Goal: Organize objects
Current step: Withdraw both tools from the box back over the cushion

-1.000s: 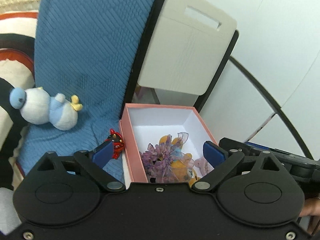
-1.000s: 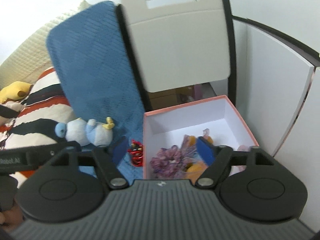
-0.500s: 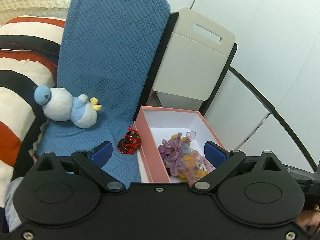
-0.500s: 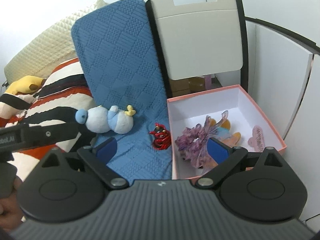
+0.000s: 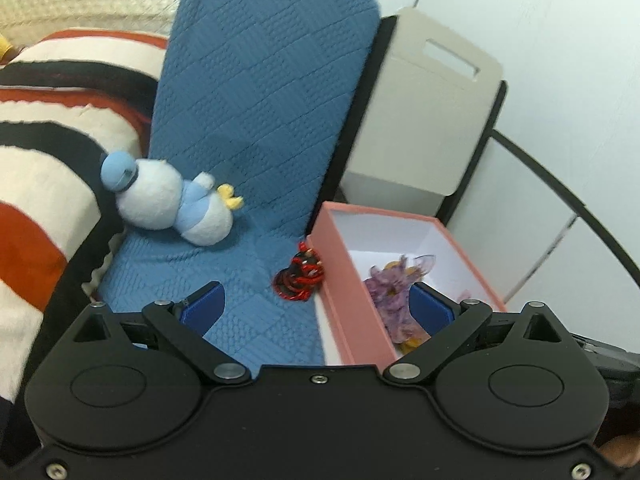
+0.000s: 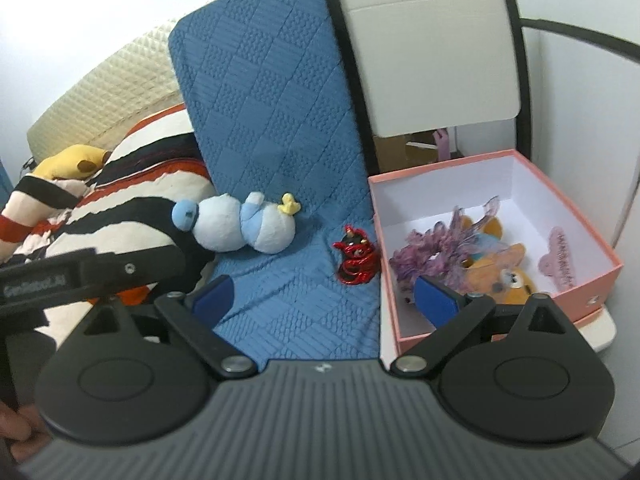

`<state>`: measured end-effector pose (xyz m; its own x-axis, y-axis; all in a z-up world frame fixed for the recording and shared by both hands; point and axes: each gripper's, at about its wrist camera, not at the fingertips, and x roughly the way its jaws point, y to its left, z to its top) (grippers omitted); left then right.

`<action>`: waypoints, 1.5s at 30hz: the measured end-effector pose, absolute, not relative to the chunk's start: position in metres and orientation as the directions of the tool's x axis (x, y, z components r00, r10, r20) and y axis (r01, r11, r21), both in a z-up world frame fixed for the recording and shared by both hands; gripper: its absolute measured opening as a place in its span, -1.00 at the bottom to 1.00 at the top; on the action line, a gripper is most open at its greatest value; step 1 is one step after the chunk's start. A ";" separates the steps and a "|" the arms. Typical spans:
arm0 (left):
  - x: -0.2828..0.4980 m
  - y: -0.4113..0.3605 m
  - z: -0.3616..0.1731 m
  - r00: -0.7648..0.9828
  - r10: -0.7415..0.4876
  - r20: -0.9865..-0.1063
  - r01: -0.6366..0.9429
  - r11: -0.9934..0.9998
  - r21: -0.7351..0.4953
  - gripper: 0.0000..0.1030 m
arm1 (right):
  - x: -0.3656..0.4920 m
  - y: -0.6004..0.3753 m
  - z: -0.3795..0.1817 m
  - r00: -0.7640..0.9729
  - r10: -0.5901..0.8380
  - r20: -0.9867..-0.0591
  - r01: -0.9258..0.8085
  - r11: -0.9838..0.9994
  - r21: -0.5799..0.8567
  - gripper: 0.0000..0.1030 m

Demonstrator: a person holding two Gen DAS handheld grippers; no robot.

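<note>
Both claws, left (image 5: 316,306) and right (image 6: 324,294), gape empty. I judge collection half done; next target: red charm (image 6: 355,259), at the pink box's (image 6: 576,304) 9 o'clock.

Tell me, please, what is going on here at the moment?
A person holds two tongs, both open and empty, over a blue mat. The left tongs and right tongs hang short of a red charm beside the pink box. A scrunchie lies inside; a plush bird lies outside.
</note>
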<state>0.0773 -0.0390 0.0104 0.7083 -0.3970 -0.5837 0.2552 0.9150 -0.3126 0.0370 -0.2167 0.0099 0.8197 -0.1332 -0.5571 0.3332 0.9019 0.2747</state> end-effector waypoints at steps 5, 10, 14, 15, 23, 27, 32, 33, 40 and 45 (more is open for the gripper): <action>0.096 -0.035 -0.022 0.726 -0.355 -0.589 0.214 0.930 -0.297 0.91 | 0.049 -0.218 -0.013 0.826 -0.145 -0.545 0.341 0.898 0.279 0.90; 0.119 -0.029 -0.064 0.723 -0.315 -0.615 0.182 0.945 -0.271 0.90 | 0.064 -0.221 -0.038 0.816 -0.178 -0.549 0.355 0.905 0.234 0.90; 0.132 -0.018 -0.092 0.737 -0.261 -0.624 0.150 0.962 -0.226 0.90 | 0.073 -0.223 -0.051 0.812 -0.192 -0.552 0.352 0.914 0.200 0.90; 0.135 -0.015 -0.098 0.735 -0.248 -0.631 0.140 0.966 -0.217 0.90 | 0.075 -0.223 -0.054 0.812 -0.198 -0.550 0.352 0.916 0.191 0.90; 0.157 0.002 -0.121 0.749 -0.206 -0.630 0.085 0.972 -0.218 0.90 | 0.090 -0.227 -0.064 0.811 -0.192 -0.553 0.353 0.914 0.200 0.90; 0.169 -0.005 -0.127 0.733 -0.217 -0.644 0.107 0.973 -0.206 0.90 | 0.100 -0.223 -0.067 0.814 -0.191 -0.548 0.338 0.923 0.181 0.90; 0.183 -0.012 -0.132 0.726 -0.218 -0.652 0.115 0.974 -0.197 0.90 | 0.115 -0.216 -0.071 0.813 -0.203 -0.546 0.324 0.937 0.133 0.90; 0.187 -0.012 -0.132 0.725 -0.222 -0.652 0.116 0.972 -0.202 0.90 | 0.117 -0.215 -0.071 0.814 -0.205 -0.544 0.321 0.939 0.127 0.90; 0.217 -0.008 -0.134 0.725 -0.227 -0.650 0.091 0.967 -0.236 0.90 | 0.136 -0.215 -0.077 0.832 -0.181 -0.524 0.294 0.945 0.141 0.90; 0.244 -0.009 -0.135 0.734 -0.209 -0.647 0.085 0.972 -0.218 0.90 | 0.153 -0.212 -0.083 0.839 -0.184 -0.511 0.284 0.951 0.125 0.87</action>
